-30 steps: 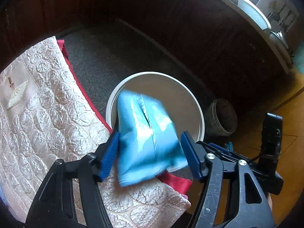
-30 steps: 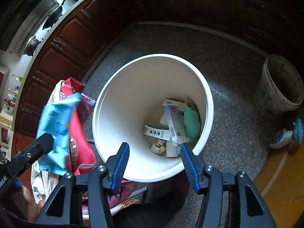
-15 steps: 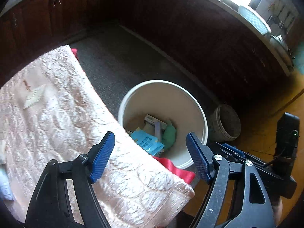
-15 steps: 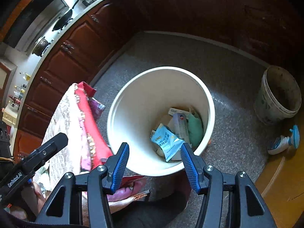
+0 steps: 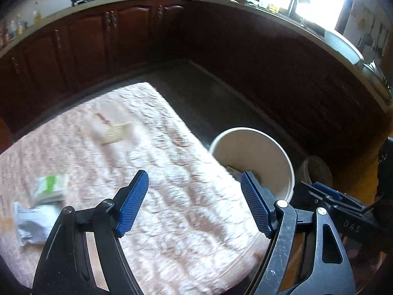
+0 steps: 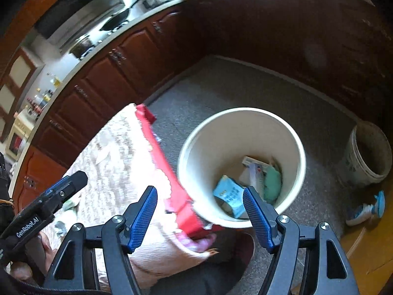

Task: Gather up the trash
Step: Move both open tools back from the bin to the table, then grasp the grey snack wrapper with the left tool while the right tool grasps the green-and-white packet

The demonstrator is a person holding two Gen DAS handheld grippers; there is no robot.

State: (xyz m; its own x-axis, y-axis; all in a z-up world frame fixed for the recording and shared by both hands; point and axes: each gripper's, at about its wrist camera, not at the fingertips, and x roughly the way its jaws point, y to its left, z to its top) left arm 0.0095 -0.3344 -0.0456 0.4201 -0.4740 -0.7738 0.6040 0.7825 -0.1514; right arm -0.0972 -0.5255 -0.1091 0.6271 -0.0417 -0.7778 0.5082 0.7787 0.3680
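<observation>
My left gripper (image 5: 194, 201) is open and empty above the pink quilted table cover (image 5: 152, 172). On the cover lie a green-and-white wrapper (image 5: 50, 188), a grey-white wrapper (image 5: 32, 222) and a pale flat packet (image 5: 113, 132). The white trash bin (image 5: 289, 169) stands on the floor past the table's right edge. My right gripper (image 6: 200, 215) is open and empty, above the bin (image 6: 302, 152). Inside the bin lie the blue packet (image 6: 229, 194), a green item (image 6: 272, 180) and small boxes (image 6: 254, 164).
A smaller dirty bucket (image 6: 366, 152) stands right of the bin, with a blue spray bottle (image 6: 366, 209) on the floor near it. Dark wood cabinets (image 5: 98, 34) ring the grey floor. A red cloth edge (image 6: 169, 177) hangs off the table beside the bin.
The blue packet left my left gripper and dropped into the bin. My left gripper has swung left, back over the table. My right gripper has pulled back a little from the bin.
</observation>
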